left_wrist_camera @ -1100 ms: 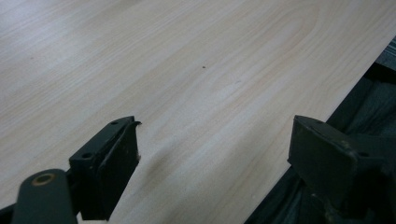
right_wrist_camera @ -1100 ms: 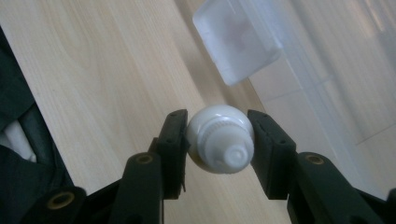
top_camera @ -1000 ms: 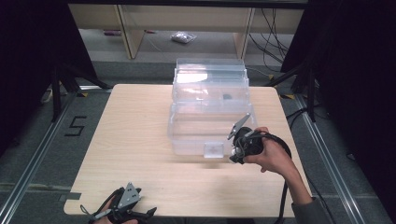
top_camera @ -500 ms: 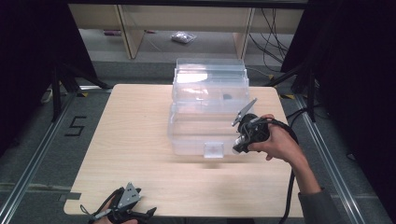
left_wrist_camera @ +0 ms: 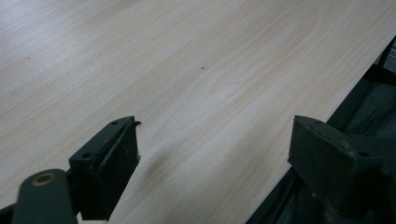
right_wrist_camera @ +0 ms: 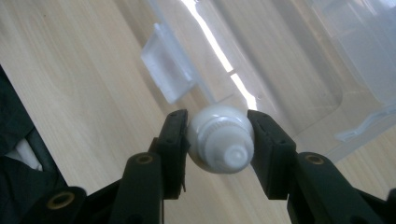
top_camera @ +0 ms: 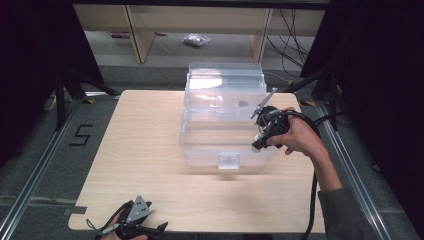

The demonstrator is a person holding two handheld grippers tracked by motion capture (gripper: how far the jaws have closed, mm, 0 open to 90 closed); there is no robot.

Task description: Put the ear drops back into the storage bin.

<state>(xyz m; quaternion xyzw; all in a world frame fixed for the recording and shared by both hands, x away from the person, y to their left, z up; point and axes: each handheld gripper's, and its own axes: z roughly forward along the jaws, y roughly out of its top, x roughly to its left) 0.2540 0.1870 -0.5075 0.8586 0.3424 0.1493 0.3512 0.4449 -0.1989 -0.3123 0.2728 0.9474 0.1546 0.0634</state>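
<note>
Light wooden table (top_camera: 150, 150) on grey floor (top_camera: 30, 165); black curtains (top_camera: 380, 75) either side, pale wooden shelving (top_camera: 135, 30) behind, cables (top_camera: 292, 30) trailing.

Wide-parted left gripper (left_wrist_camera: 217, 154) low over pale wooden table (left_wrist_camera: 196, 70), near its edge.

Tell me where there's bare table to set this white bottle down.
Bare wood lies left of the clear bin, out to the table edge, and in front of its latch, toward the left gripper. The strip right of the bin is narrow, taken by the right gripper.
</note>
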